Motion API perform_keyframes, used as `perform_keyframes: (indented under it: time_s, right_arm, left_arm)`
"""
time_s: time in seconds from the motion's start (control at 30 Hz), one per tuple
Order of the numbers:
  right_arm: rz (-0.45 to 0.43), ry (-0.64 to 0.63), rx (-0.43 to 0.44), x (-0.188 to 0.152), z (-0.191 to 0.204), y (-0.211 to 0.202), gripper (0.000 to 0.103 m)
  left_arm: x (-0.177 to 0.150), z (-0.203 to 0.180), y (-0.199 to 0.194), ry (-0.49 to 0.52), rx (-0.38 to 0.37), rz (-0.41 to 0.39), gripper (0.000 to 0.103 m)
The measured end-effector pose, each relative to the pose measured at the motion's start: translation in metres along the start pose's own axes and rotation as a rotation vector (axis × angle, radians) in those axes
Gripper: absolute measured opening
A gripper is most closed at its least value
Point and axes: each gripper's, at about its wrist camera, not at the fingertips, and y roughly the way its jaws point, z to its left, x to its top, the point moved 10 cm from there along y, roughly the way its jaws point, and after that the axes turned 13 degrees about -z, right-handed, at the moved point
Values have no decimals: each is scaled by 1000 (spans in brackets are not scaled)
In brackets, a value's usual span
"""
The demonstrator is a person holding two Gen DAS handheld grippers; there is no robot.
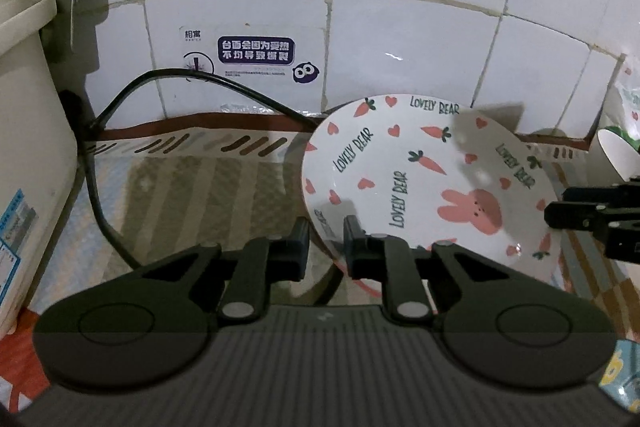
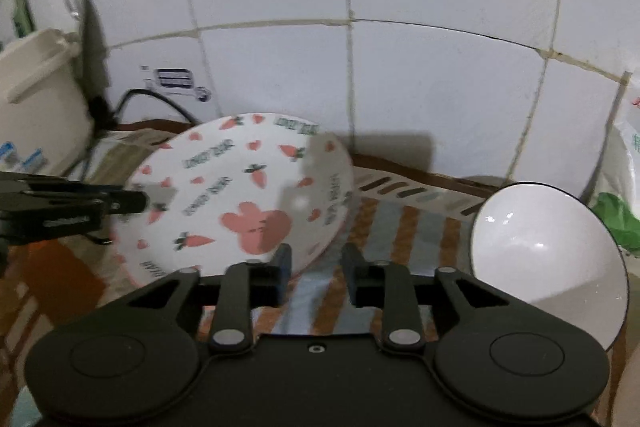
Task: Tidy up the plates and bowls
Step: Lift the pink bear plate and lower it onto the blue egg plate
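- Now my left gripper (image 1: 326, 227) is clamped on the plate's (image 1: 420, 163) lower-left rim; a thin bite could slip.
- My right gripper (image 2: 316, 259), part-open and empty, might knock the bowl (image 2: 552, 255) at lower right.

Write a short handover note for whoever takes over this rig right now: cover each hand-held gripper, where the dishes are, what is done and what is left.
Left hand-held gripper: shut on the rim of the carrot-and-bunny plate, which is tilted up off the striped mat.
Right hand-held gripper: open, holding nothing, by the plate's other edge.
White bowl: on its side at the right, untouched.
Done: plate gripped.
Left: set the plate in place, then deal with the bowl.
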Motion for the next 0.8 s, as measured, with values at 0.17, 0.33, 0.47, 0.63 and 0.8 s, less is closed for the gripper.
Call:
perform_keyframes:
  time_s: [0.17,0.33,0.47,0.63,0.8]
  right_arm:
    - [36,54,77,-8,3,18,48]
    - [9,82,111,-10,5,30,48]
    - [3,56,133,-8,11,30,36]
    - [-18,72,126,-8,4,24,28]
    - [-18,82,131,-8,4,14,28]
  left_arm:
    - [1,4,10,-49,-17,13,17]
    - [-1,5,14,-79,-26,14,20]
    - [0,3,16,-84,-25,20,19]
    - [-2,1,16,-61,-20,15,19]
    - [-3,0,5,-76,-28,21,19]
